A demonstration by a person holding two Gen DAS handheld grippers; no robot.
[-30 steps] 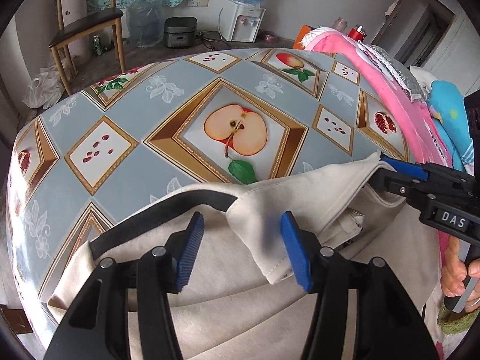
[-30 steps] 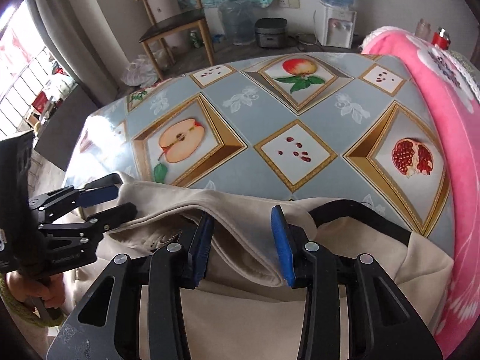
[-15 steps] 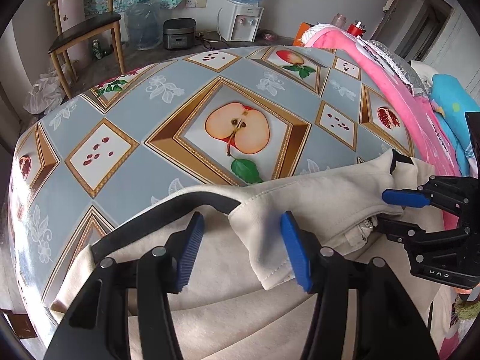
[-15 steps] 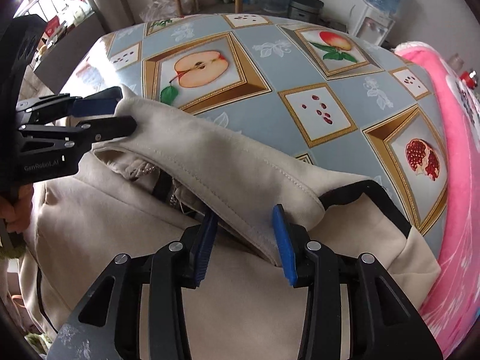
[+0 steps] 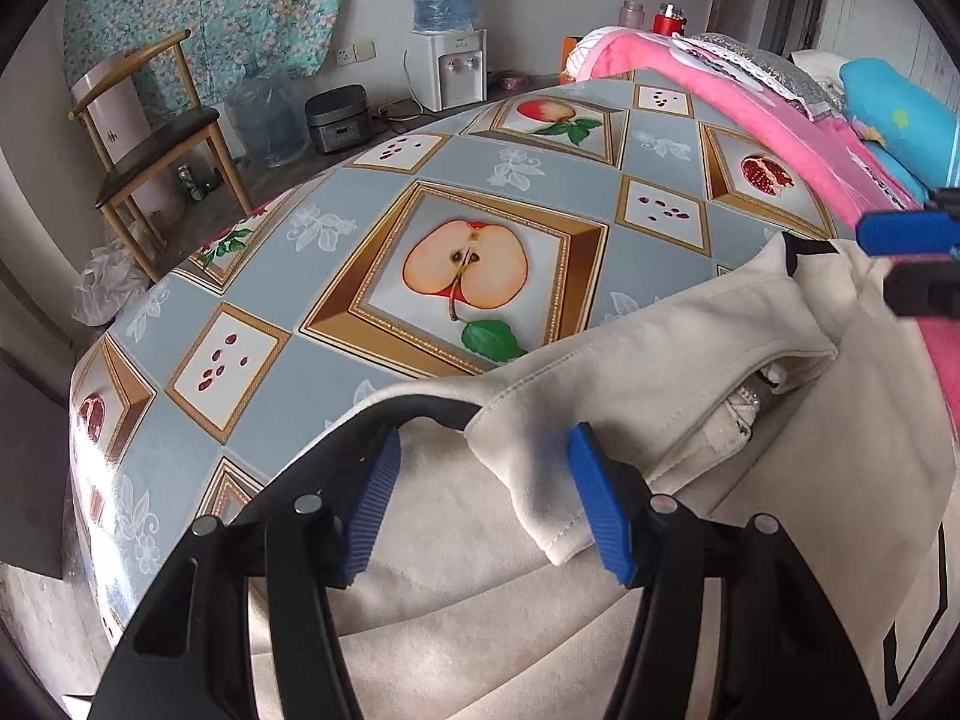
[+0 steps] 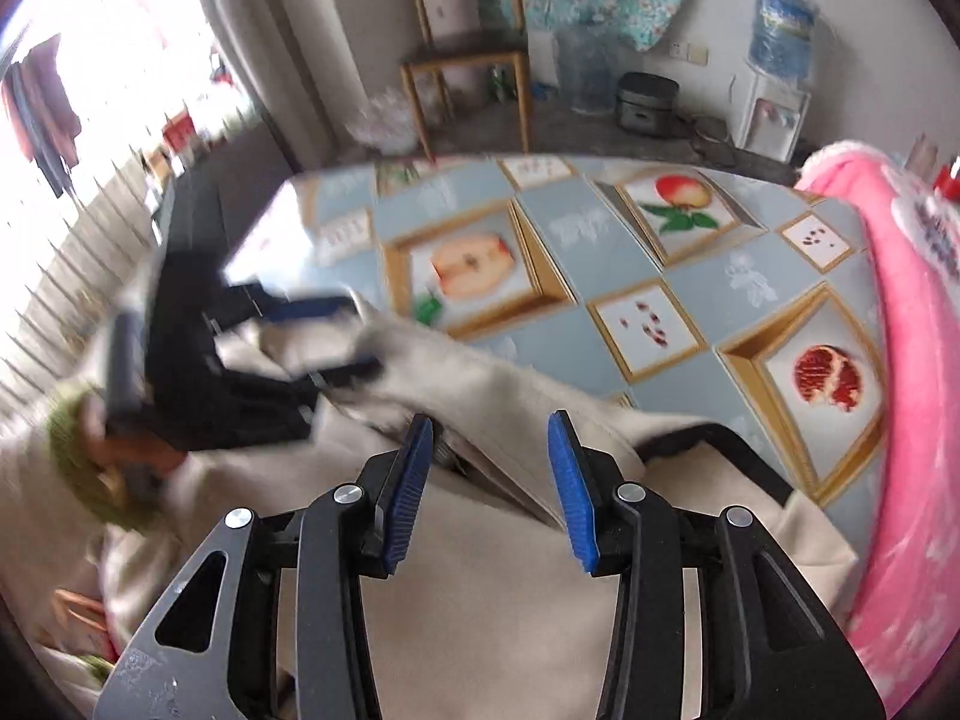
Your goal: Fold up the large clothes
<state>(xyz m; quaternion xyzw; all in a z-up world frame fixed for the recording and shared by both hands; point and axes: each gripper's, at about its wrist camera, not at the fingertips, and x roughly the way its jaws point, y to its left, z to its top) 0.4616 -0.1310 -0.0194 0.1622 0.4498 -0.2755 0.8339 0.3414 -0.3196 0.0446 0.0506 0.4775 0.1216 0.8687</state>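
Left wrist view only. Left gripper (image 5: 480, 501) pointed down over a cream garment (image 5: 456, 594) lying across the near edge of the table (image 5: 336, 276), jaws opening. A folded flap of the cream collar between the blue pads (image 5: 600, 516), close against the right one and clear of the left. Black trim (image 5: 414, 411) curving along the garment's far edge, just under the left pad. Tips of the right gripper (image 5: 912, 264) poking in at the right edge, above the garment's far right corner. Fruit-print tablecloth bare beyond the garment. Pink blanket (image 5: 750, 114) along the table's right side. Wooden chair (image 5: 162, 126) and water dispenser (image 5: 447, 69) against the far wall.
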